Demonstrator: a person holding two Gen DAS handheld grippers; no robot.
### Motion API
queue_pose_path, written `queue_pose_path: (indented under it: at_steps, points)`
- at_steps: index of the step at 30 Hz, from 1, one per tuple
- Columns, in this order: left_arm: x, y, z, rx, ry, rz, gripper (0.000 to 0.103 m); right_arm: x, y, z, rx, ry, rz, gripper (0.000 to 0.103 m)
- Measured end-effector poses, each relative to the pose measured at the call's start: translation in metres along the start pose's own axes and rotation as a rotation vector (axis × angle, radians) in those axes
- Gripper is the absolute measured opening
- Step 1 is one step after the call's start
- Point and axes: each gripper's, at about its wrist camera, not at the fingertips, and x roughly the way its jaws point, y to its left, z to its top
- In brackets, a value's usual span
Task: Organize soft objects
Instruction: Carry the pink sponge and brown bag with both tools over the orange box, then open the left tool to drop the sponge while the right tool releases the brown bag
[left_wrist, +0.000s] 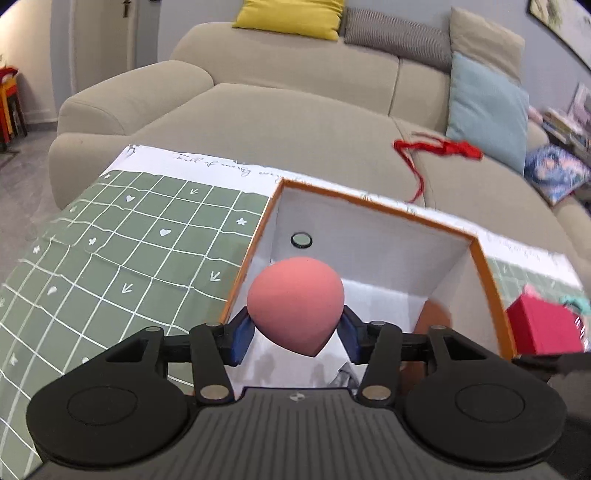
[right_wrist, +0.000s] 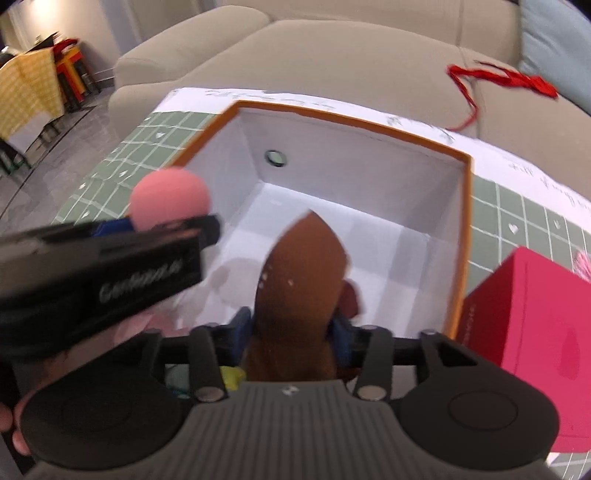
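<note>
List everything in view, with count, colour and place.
sofa: one, beige, behind the table
cushions: four, yellow, grey, light blue, patterned, on sofa
ribbon: one, red, on sofa seat
mat: one, green grid, under box
open box: one, orange rim, white inside
closed box: one, magenta, right of open box
sponge: one, pink, between left pads
soft piece: one, brown, over open box
left gripper: black
right gripper: black

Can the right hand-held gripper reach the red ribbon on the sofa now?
Probably not yet. The right hand-held gripper has a brown soft piece between its jaws, over the orange-edged box; the red ribbon lies beyond the box's far wall.
</note>
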Motion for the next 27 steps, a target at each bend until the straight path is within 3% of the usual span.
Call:
queue_pose_path:
  at_steps: [2,5,7,9,12,22,27]
  points:
    - [-0.006,0.002,0.002,-0.031,-0.03,-0.005,0.07,-0.002,0.009,-0.003,-0.045,0.007,0.0,0.055]
    - [-0.014,0.001,0.006,-0.016,-0.067,-0.02,0.077,-0.007,0.015,-0.006,-0.053,-0.008,0.022,0.068]
    - [-0.016,-0.002,0.008,-0.01,-0.059,-0.029,0.077,-0.01,0.017,-0.008,-0.057,-0.017,0.019,0.069]
    - [-0.013,-0.002,0.01,-0.027,-0.02,-0.048,0.077,-0.012,0.018,-0.01,-0.056,-0.02,0.018,0.08]
    - [-0.012,0.0,0.01,-0.041,0.003,-0.065,0.077,-0.018,0.019,-0.011,-0.058,-0.043,0.032,0.084]
    - [-0.033,-0.002,0.01,-0.022,0.0,-0.008,0.078,-0.033,0.026,-0.016,-0.069,-0.076,0.045,0.087]
    - [-0.063,-0.003,0.018,-0.11,-0.004,-0.029,0.078,-0.044,0.029,-0.019,-0.074,-0.1,0.077,0.087]
